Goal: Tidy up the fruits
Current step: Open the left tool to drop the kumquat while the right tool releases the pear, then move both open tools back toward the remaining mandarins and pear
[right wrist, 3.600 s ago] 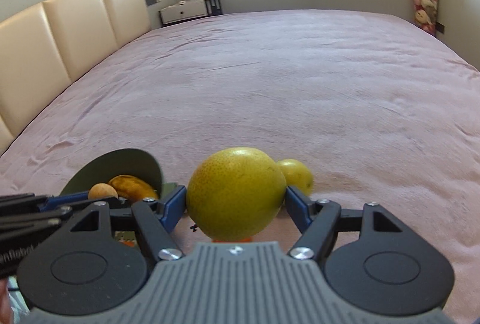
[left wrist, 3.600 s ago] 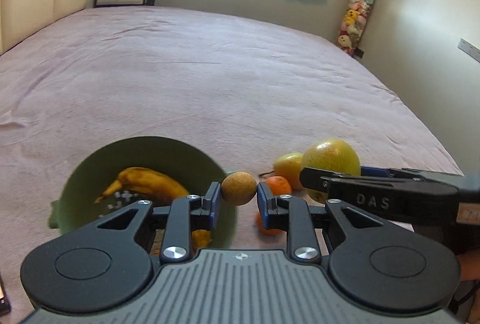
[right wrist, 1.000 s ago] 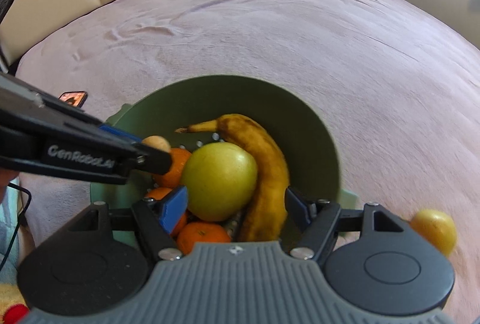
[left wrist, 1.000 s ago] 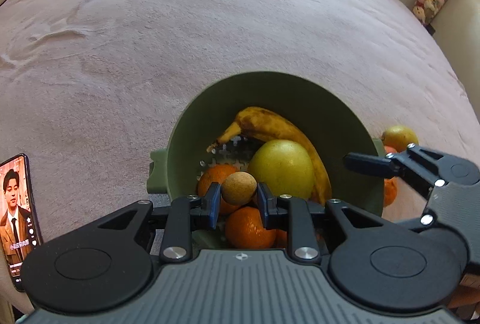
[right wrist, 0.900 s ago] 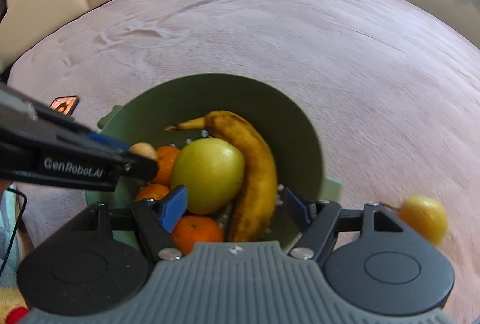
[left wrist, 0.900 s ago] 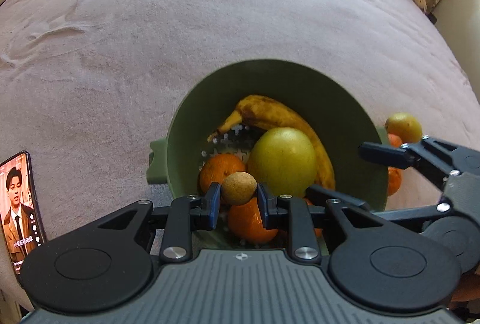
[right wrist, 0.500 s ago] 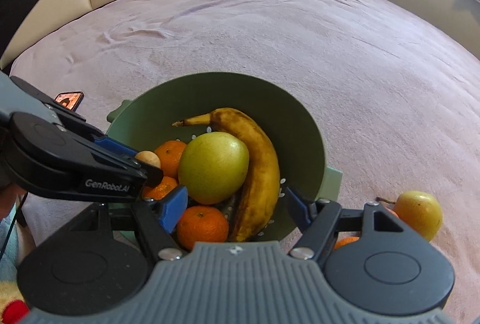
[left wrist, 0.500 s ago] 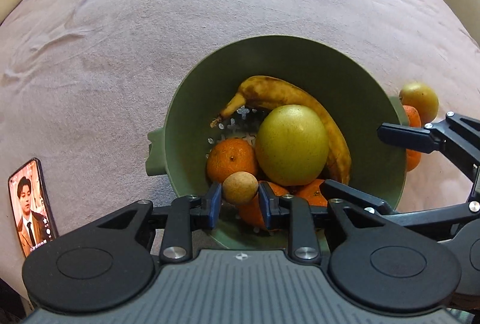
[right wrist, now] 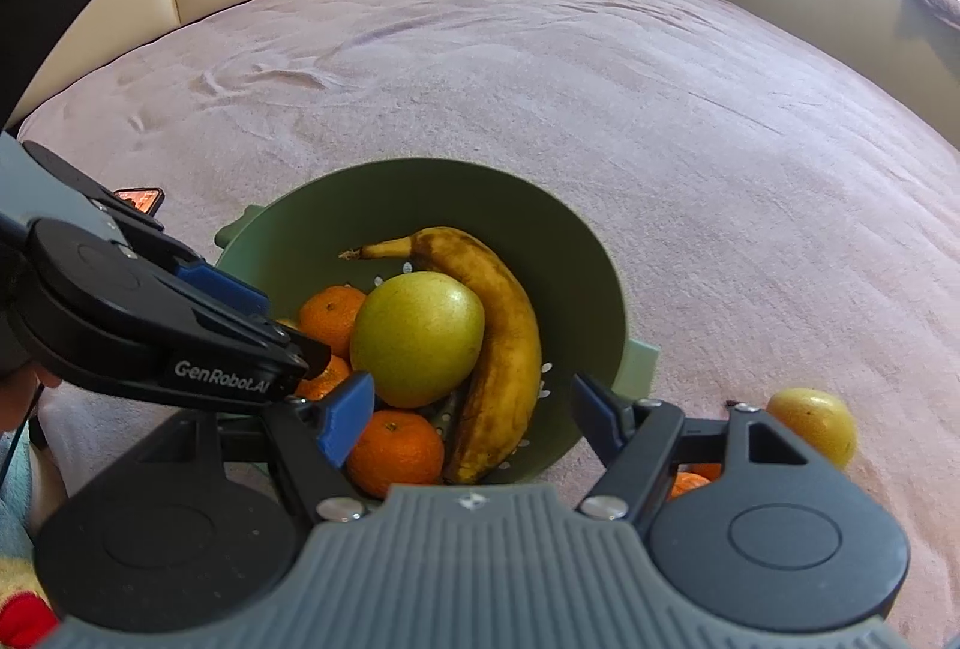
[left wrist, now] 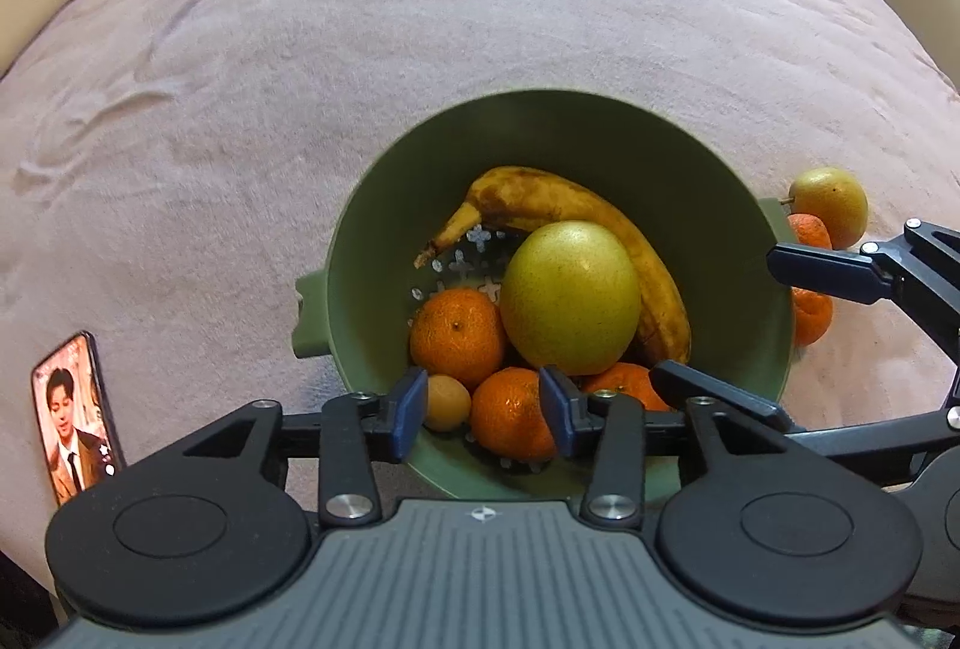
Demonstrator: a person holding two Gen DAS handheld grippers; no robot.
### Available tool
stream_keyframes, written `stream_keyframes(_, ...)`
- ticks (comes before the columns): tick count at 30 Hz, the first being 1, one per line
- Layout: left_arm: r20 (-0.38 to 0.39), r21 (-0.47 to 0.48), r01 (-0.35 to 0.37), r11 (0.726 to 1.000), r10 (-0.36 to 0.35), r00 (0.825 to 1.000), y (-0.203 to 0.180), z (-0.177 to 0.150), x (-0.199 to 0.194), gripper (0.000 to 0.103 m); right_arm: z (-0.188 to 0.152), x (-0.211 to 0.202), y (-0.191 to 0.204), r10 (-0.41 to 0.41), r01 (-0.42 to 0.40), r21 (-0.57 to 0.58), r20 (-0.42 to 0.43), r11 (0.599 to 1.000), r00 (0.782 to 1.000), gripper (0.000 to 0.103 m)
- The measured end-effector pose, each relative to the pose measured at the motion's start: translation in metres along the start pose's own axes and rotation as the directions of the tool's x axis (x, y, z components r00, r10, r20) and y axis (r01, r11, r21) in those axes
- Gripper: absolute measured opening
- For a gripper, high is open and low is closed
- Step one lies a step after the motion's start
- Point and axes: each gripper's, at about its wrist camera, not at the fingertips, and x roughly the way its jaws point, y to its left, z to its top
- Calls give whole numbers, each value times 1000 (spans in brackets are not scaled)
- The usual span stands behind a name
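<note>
**Small Fruit Released Into Bowl; Both Tools Empty**

The left tool [left wrist: 483,412] hung over the near rim of the green bowl [left wrist: 708,169], its jaws opening. The small tan fruit [left wrist: 447,401] lay beside the left pad, inside the bowl and against a mandarin [left wrist: 510,412]; no grip was seen. The bowl, on the bed [left wrist: 360,18], also held a banana [left wrist: 570,205], a large yellow-green fruit [left wrist: 570,298] and further mandarins. The right tool [right wrist: 474,409] stood wide apart, holding nothing. A pear [right wrist: 816,424] and mandarins lay outside the bowl, just beside it. The left tool's side read "GenRobot.AI". A phone [left wrist: 75,415] lay nearby, screen lit.
</note>
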Motion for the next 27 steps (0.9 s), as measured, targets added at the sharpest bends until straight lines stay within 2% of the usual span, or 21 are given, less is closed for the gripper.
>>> stream_keyframes(2, 18, 5, 8, 1000, -8, 1000, -2, 0, -5, 53, 0, -4, -1, -19, 19, 6, 7, 1000, 1000, 75)
stream_keyframes(10, 124, 37, 55, 998, -59, 991, -17, -2, -28, 55, -5, -25, -13, -108, 107, 58, 18, 993, 994, 75)
stream_keyframes(15, 193, 84, 105, 991, -119, 974, -36, -7, -42, 55, -21, -43, -33, -176, 175, 140, -9, 975, 984, 75)
stream_keyframes(21, 247, 127, 175, 976, -202, 948, -57, -18, -51, 55, -52, -71, -60, -260, 265, 244, -52, 933, 964, 75)
stream_keyframes(26, 263, 191, 200, 961, -246, 933, -74, -27, -54, 55, -72, -89, -81, -289, 291, 329, -57, 899, 956, 73)
stream_keyframes(27, 265, 209, 199, 958, -251, 931, -78, -29, -55, 55, -75, -91, -83, -292, 293, 338, -55, 894, 955, 70)
